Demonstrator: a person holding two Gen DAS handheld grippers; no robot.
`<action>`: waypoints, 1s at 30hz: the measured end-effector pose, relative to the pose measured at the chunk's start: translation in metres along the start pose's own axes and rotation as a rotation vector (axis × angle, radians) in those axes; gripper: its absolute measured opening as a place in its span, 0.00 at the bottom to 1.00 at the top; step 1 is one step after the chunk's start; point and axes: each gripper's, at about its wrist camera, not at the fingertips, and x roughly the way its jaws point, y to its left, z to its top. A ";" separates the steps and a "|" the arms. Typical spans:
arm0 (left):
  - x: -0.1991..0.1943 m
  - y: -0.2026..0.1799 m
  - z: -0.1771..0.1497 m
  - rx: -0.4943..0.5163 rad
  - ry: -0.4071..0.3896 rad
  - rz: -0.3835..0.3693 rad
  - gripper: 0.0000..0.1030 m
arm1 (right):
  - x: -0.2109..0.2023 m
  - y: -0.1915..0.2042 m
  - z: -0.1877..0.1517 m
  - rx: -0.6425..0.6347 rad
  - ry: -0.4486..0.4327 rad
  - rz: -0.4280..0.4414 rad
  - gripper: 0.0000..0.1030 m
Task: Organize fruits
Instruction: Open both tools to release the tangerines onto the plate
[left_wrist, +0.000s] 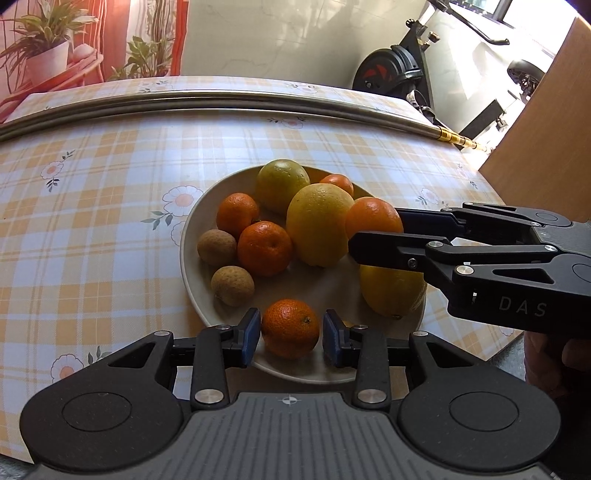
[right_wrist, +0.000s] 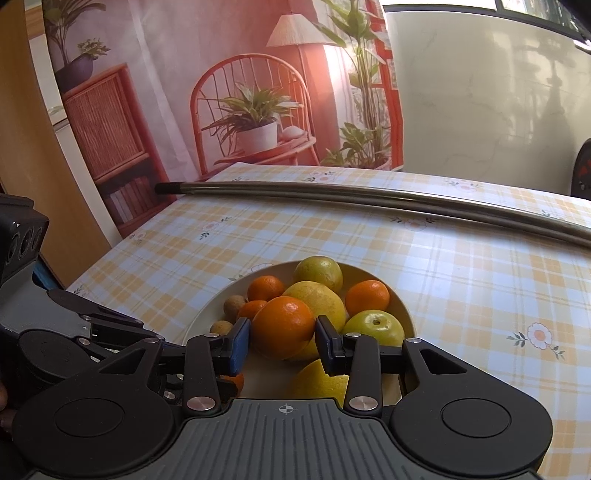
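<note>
A beige plate (left_wrist: 192, 229) on the checked tablecloth holds several mandarins, two brown longans (left_wrist: 217, 246), lemons (left_wrist: 319, 225) and green-yellow citrus (left_wrist: 282, 184). My left gripper (left_wrist: 291, 330) straddles a mandarin (left_wrist: 290, 328) at the plate's near rim; small gaps show beside its blue pads (left_wrist: 252, 332). My right gripper (right_wrist: 282, 339) has its pads (right_wrist: 240, 345) against a mandarin (right_wrist: 283, 326) over the plate (right_wrist: 207, 314); it also shows in the left wrist view (left_wrist: 373, 236), reaching in from the right. A green apple (right_wrist: 375, 326) lies just to its right.
Two long metal rods (left_wrist: 221, 101) lie across the far part of the table, also in the right wrist view (right_wrist: 369, 201). An exercise bike (left_wrist: 399, 70) stands beyond the table. A wooden board (left_wrist: 546, 122) leans at the right. A printed backdrop (right_wrist: 240, 92) hangs behind.
</note>
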 end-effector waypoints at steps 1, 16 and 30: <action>-0.003 0.003 0.001 -0.012 -0.008 -0.006 0.38 | 0.000 -0.001 0.000 0.001 0.001 0.001 0.34; -0.043 0.027 0.012 -0.182 -0.224 0.048 0.39 | 0.013 0.010 0.001 -0.019 0.059 0.062 0.34; -0.040 0.028 0.010 -0.163 -0.216 0.067 0.39 | 0.034 0.008 0.002 0.017 0.132 0.135 0.37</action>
